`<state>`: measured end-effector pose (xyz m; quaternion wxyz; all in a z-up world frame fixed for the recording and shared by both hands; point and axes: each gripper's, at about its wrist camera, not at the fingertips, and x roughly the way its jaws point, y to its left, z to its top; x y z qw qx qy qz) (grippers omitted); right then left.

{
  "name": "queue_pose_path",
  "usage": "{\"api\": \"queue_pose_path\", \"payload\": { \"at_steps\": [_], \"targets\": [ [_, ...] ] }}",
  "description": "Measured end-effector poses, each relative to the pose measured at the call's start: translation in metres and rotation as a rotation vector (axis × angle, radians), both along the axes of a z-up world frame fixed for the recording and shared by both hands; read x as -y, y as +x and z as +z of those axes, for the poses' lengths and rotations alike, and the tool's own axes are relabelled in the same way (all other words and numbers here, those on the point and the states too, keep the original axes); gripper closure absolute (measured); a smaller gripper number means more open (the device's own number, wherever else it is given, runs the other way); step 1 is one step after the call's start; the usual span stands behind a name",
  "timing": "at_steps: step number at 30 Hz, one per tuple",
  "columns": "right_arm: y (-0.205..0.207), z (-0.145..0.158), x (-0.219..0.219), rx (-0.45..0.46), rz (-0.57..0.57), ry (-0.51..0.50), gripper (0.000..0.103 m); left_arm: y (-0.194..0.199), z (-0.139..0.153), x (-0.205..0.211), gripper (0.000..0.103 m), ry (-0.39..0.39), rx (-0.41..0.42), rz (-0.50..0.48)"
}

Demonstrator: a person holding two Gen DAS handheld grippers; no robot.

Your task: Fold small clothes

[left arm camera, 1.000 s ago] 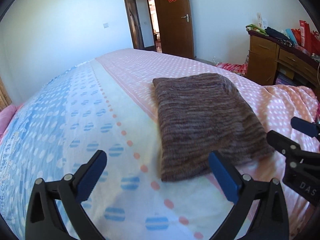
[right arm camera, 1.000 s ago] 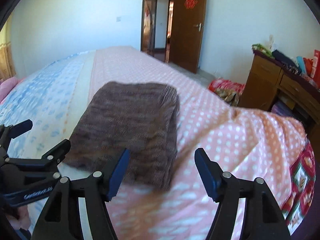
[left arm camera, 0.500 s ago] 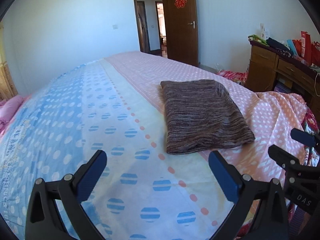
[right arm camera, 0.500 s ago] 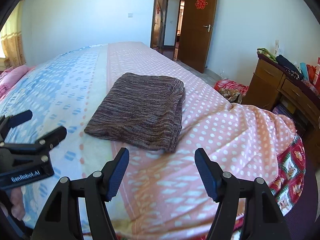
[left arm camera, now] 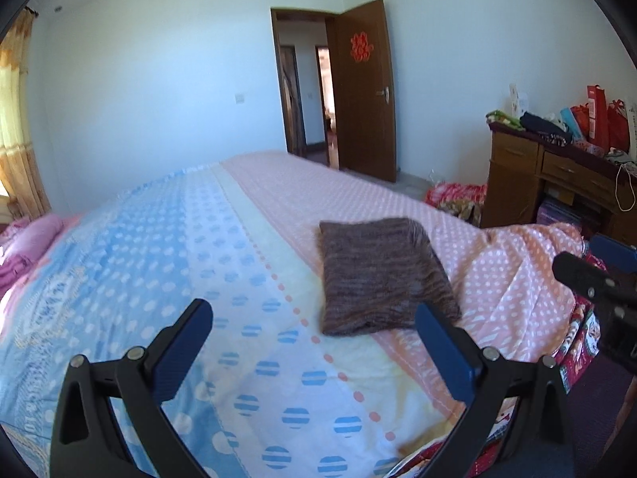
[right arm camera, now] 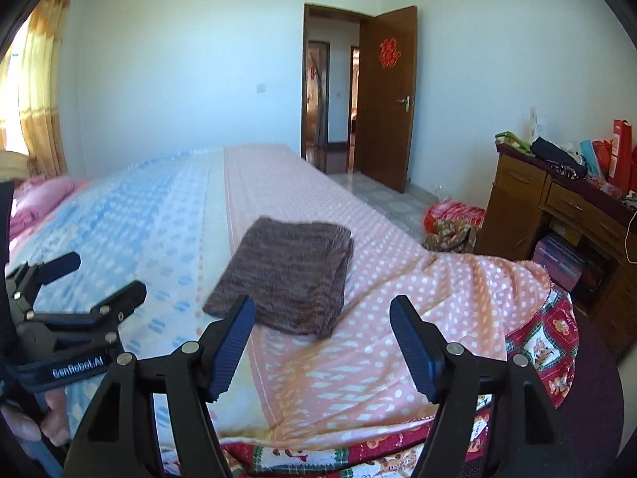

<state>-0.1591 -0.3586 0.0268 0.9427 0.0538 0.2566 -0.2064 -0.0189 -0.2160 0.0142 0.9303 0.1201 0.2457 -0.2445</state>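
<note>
A brown knitted garment (left arm camera: 382,275) lies folded into a flat rectangle on the bed, on the pink dotted part of the cover; it also shows in the right wrist view (right arm camera: 286,275). My left gripper (left arm camera: 314,338) is open and empty, held back from the garment near the bed's front edge. My right gripper (right arm camera: 322,338) is open and empty, also back from the garment, over the bed's near edge. Each gripper shows at the side of the other's view.
The bed cover (left arm camera: 159,279) is blue dotted on the left, pink dotted on the right. A pink pillow (left arm camera: 28,239) lies far left. A wooden desk (right arm camera: 557,207) with clutter stands right. A red bundle (right arm camera: 454,219) lies on the floor. The door (right arm camera: 386,95) is open.
Both grippers have pulled back and up from the folded garment, which now looks smaller and farther away. The garment has stayed in place.
</note>
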Motion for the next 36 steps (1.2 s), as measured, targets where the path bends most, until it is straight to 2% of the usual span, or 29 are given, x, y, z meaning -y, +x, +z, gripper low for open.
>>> {"api": "queue_pose_path", "payload": {
  "at_steps": [7, 14, 18, 36],
  "targets": [
    [-0.011, 0.024, -0.011, 0.097, 0.013, -0.010, 0.028, -0.015, 0.025, -0.009, 0.000, -0.035, 0.097, 0.013],
    [-0.015, 0.034, -0.024, 0.139, 0.032, -0.038, 0.027, -0.021, 0.028, -0.007, 0.000, -0.048, 0.113, 0.012],
    [-0.017, 0.035, -0.029, 0.143, 0.036, -0.060, 0.027, -0.021, 0.029, -0.007, 0.000, -0.055, 0.108, 0.011],
    [-0.019, 0.033, -0.026, 0.134, 0.025, -0.046, 0.027, -0.021, 0.029, -0.006, 0.000, -0.054, 0.102, 0.010]
  ]
}}
